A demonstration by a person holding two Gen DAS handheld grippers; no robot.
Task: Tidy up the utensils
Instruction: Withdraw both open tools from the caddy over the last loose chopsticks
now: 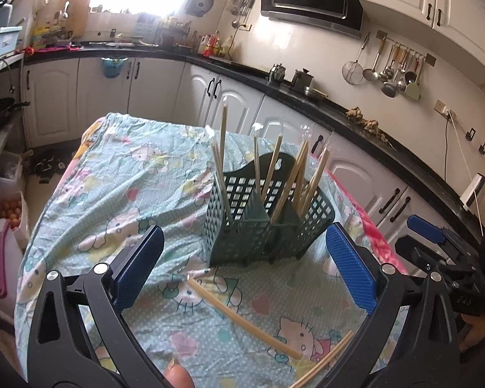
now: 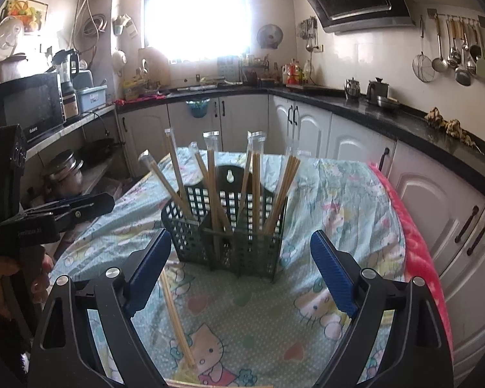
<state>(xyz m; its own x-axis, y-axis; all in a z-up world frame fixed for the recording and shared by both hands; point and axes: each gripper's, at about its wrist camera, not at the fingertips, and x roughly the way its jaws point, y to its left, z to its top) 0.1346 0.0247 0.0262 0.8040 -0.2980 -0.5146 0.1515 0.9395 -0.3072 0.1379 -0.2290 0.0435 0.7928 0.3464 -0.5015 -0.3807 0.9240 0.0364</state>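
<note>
Both claws, left gripper (image 1: pixel 242 268) and right gripper (image 2: pixel 241 268), stood apart and empty. 2 chopsticks (image 1: pixel 242 318) lay loose on the tablecloth (image 1: pixel 113 177) before the basket (image 1: pixel 265 223); a careless grab could snag cloth.

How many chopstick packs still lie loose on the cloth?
2 that I can see: one lying diagonally between the left gripper's fingers, another near the bottom edge. More may be hidden.
</note>
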